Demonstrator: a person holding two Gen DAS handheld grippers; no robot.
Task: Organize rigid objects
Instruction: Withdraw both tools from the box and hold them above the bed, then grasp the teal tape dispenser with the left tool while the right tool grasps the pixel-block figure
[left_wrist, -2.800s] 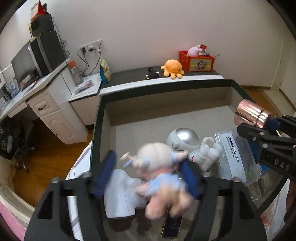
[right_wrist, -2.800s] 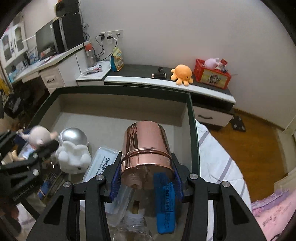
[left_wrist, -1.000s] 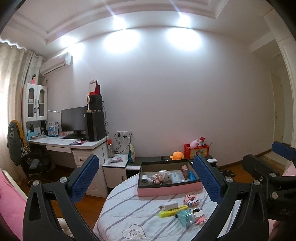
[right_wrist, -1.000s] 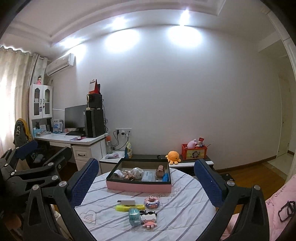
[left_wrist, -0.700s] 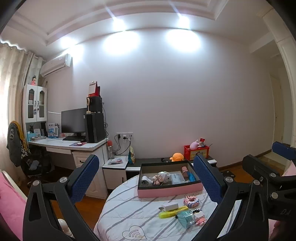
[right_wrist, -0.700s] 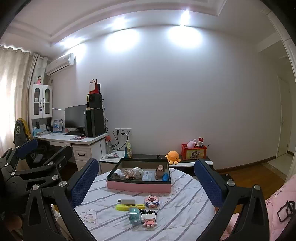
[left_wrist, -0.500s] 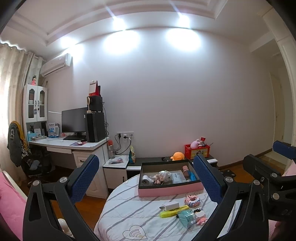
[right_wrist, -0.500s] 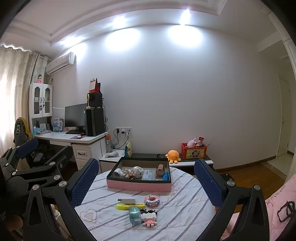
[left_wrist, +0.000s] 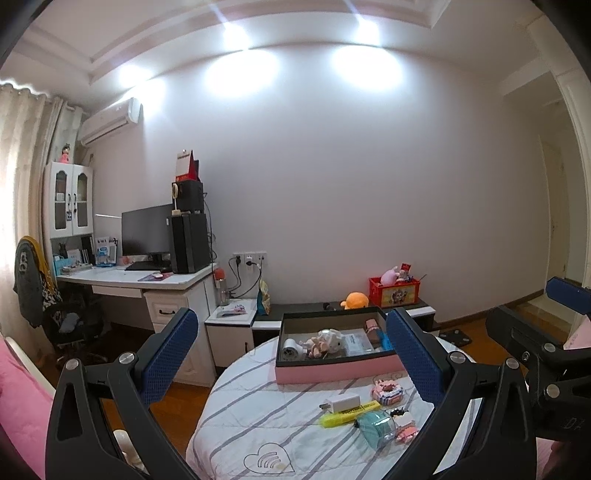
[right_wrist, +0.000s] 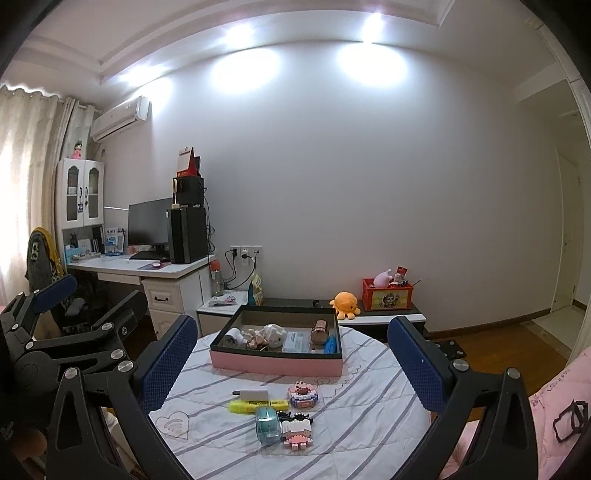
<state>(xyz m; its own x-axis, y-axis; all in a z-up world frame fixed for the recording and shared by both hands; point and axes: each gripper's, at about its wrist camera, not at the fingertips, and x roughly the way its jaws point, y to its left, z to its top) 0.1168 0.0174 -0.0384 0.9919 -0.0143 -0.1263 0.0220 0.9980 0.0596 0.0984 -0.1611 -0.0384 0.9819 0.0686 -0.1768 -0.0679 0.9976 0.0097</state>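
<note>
Yellow highlighter (right_wrist: 258, 405): laid crosswise on the worktop (right_wrist: 369, 424), ahead of both grippers, left (left_wrist: 291, 354) and right (right_wrist: 295, 354); fingers spread, nothing held.

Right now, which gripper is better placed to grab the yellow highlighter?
Left, probably. The yellow highlighter lies on the left of the loose cluster, nearer the left gripper. Both are open and held back; the right gripper is similarly distant.
</note>
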